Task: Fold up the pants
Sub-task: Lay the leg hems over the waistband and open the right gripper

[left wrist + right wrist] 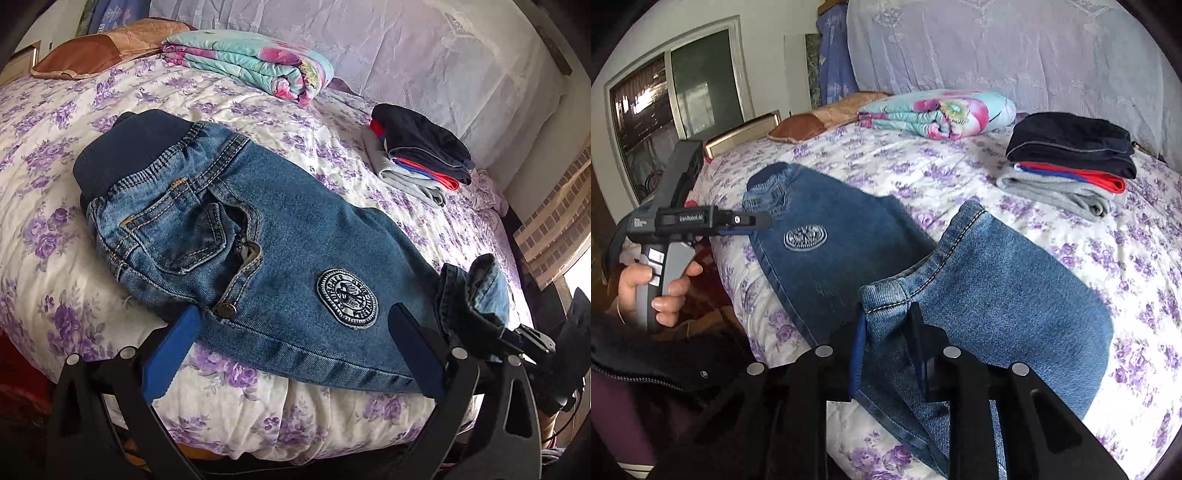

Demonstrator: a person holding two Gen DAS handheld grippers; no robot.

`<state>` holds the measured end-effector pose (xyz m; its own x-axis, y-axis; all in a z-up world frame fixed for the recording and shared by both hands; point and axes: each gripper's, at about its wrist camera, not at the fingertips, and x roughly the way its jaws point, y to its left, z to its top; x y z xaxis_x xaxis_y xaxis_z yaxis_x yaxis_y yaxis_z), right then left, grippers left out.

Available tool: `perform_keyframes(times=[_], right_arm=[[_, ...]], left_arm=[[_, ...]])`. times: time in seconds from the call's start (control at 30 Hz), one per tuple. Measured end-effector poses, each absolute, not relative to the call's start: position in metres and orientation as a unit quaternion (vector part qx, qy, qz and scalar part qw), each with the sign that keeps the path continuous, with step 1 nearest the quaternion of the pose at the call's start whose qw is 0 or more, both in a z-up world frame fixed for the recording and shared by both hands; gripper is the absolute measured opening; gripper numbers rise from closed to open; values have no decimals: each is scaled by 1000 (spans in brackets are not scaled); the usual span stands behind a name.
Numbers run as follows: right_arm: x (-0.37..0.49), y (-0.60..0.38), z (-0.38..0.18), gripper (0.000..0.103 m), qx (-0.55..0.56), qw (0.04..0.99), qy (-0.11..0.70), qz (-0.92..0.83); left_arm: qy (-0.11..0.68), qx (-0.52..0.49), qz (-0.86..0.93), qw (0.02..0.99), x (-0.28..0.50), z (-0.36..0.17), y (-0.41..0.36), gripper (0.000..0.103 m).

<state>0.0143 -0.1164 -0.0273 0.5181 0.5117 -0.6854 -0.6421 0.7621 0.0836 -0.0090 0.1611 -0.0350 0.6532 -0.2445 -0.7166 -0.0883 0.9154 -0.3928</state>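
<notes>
Denim, thick and limp, lying across the bed [44, 155] in front of both my tools.

My left tool [293, 332] stands open, its fingers straddling the jeans [288, 236] near the button, pinching nothing; my right tool [886, 332] is clamped on the hem of the leg [990, 295]. Soft, not slippery, hefty for cloth: seams and hems are the sure holds. Left view shows the waistband, pocket and patch; right view shows my hand [661, 291] on the left tool's handle.
</notes>
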Motion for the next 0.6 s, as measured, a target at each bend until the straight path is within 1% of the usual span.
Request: perform_keyframes(times=[0.03,0.1,0.13,0.2,0.27,0.33,0.37,0.43,0.47,0.5,0.6], right_arm=[[16,-112,-38,29,-100,862,373,329],[19,-103,-53,43,-131,856,381,324],[16,-101,-56,46,-146,859,371,322],[10,-98,-55,50,-172,859,362,318],[10,-97,-54,51,-183,858,363,315],[13,-96,-56,49,-186,858,365,309],[14,-96,-57,46,-183,859,367,307],[16,-99,-55,30,-163,862,367,310],[17,-103,-49,28,-146,867,363,310],[17,-108,-42,23,-126,871,356,313],[15,-117,-15,23,-84,880,327,334]], left_arm=[[414,-199,-43,887,-9,-35,161,99],[414,-197,-45,888,-10,-35,160,99],[415,-197,-46,887,-10,-35,161,99],[415,-199,-49,886,-11,-35,162,99],[415,-204,-50,885,-12,-36,163,99],[414,-206,-49,885,-12,-36,164,99],[414,-206,-48,885,-12,-36,164,99],[415,-204,-48,886,-12,-36,163,99],[415,-205,-49,885,-12,-36,164,99],[415,-208,-51,884,-12,-36,164,99],[412,-217,-55,883,-15,-33,168,99]])
